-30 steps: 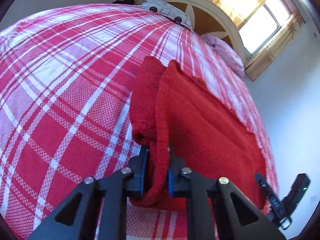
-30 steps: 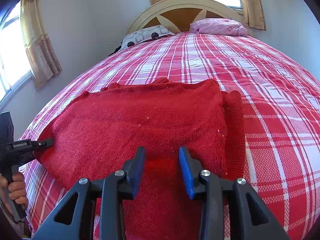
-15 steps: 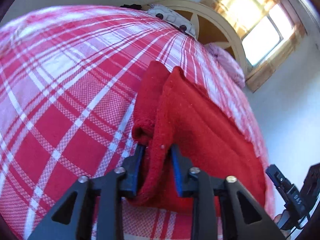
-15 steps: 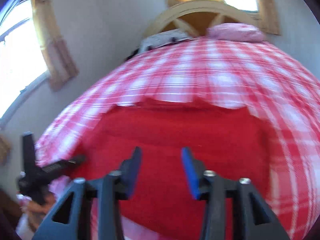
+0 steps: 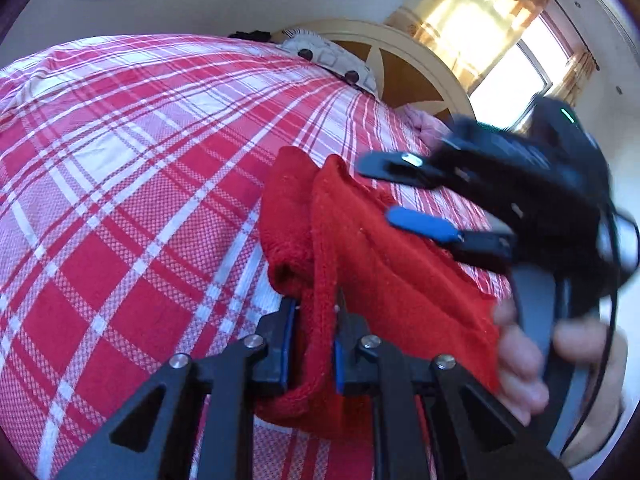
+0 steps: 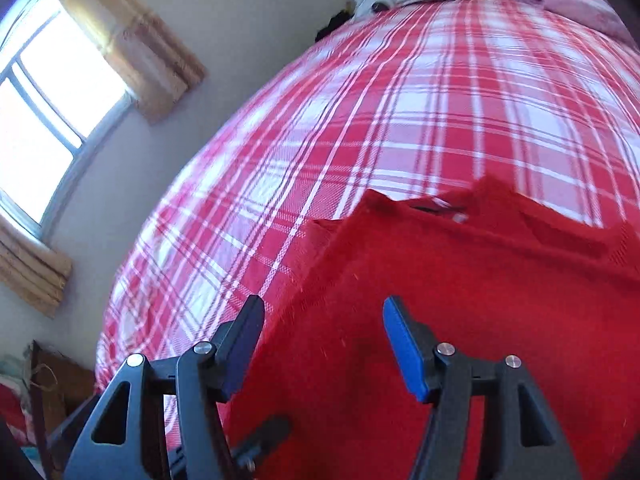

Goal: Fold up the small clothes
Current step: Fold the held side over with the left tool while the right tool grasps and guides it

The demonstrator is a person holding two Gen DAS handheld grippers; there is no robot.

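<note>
A red knitted sweater (image 5: 384,280) lies flat on the red and white plaid bed (image 5: 120,184), one sleeve folded along its left side. My left gripper (image 5: 314,344) is shut on the sweater's near left edge. My right gripper (image 6: 324,344) is open and empty, just above the sweater (image 6: 440,320) near its left edge. In the left wrist view the right gripper (image 5: 404,196) hovers open over the sweater's far part, held by a hand.
A cream and wood headboard (image 5: 400,68) with a patterned pillow (image 5: 328,56) and a pink pillow (image 6: 560,0) stands at the bed's far end. Curtained windows (image 6: 52,92) are on the walls. The bed's left edge (image 6: 132,304) drops to clutter below.
My right gripper has swung left across the sweater toward its left side, now close above it and near my left gripper. My left gripper keeps its hold in place.
</note>
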